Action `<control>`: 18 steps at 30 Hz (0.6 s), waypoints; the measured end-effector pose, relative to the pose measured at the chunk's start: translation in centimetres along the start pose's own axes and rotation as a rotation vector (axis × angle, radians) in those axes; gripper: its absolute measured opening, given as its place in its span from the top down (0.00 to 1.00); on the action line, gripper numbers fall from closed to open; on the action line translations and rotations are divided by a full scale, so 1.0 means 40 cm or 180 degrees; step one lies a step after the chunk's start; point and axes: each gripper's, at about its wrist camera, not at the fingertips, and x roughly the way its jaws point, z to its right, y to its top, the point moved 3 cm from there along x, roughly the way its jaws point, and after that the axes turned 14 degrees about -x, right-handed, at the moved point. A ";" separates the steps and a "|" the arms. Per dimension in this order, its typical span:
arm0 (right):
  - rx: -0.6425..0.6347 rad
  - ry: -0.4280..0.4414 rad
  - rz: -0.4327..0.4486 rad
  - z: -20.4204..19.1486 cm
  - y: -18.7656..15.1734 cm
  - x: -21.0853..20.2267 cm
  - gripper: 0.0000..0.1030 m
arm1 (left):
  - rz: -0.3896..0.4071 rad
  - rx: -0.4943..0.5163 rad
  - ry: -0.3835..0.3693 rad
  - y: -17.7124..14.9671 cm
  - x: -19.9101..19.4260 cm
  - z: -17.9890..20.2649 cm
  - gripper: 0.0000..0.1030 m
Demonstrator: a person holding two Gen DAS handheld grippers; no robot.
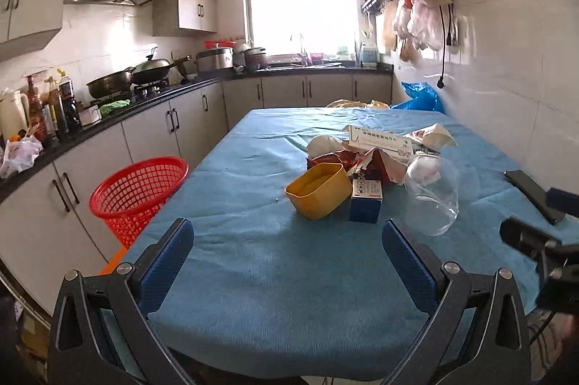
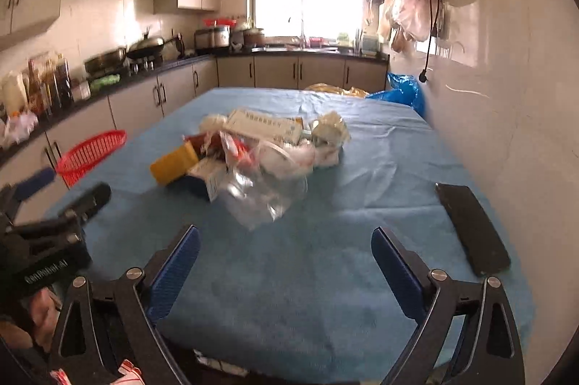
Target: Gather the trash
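A pile of trash lies mid-table on the blue cloth (image 1: 253, 269): a yellow plastic tub (image 1: 318, 191), a small blue box (image 1: 366, 200), a clear plastic cup (image 1: 432, 193), a long white carton (image 1: 380, 140) and crumpled wrappers (image 1: 365, 164). The pile also shows in the right wrist view (image 2: 260, 153). A red mesh basket (image 1: 139, 191) stands off the table's left edge. My left gripper (image 1: 287, 240) is open and empty, short of the pile. My right gripper (image 2: 286, 247) is open and empty, just short of the clear plastic (image 2: 267, 196).
A black phone (image 2: 472, 227) lies on the table's right side near the tiled wall. A blue bag (image 1: 421, 97) sits at the far right corner. The kitchen counter with pans and bottles (image 1: 54, 109) runs along the left.
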 end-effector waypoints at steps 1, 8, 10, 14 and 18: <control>0.0010 -0.0019 0.0004 0.003 -0.012 -0.012 0.05 | -0.0011 -0.0051 -0.0021 -0.002 -0.005 -0.003 0.00; -0.0014 -0.0144 0.0015 0.019 -0.037 -0.030 0.06 | -0.0128 -0.0157 -0.0078 -0.006 -0.001 0.002 0.00; -0.0006 -0.0164 0.0003 0.021 -0.039 -0.029 0.06 | -0.0143 -0.0109 -0.0089 -0.009 0.001 0.012 0.00; -0.0009 -0.0183 -0.0002 0.018 -0.041 -0.029 0.06 | -0.0157 -0.0066 -0.0092 -0.012 -0.002 0.016 0.00; -0.0091 -0.0237 0.0000 0.012 -0.038 -0.033 0.06 | -0.0200 -0.0093 -0.0074 -0.011 0.002 0.007 0.00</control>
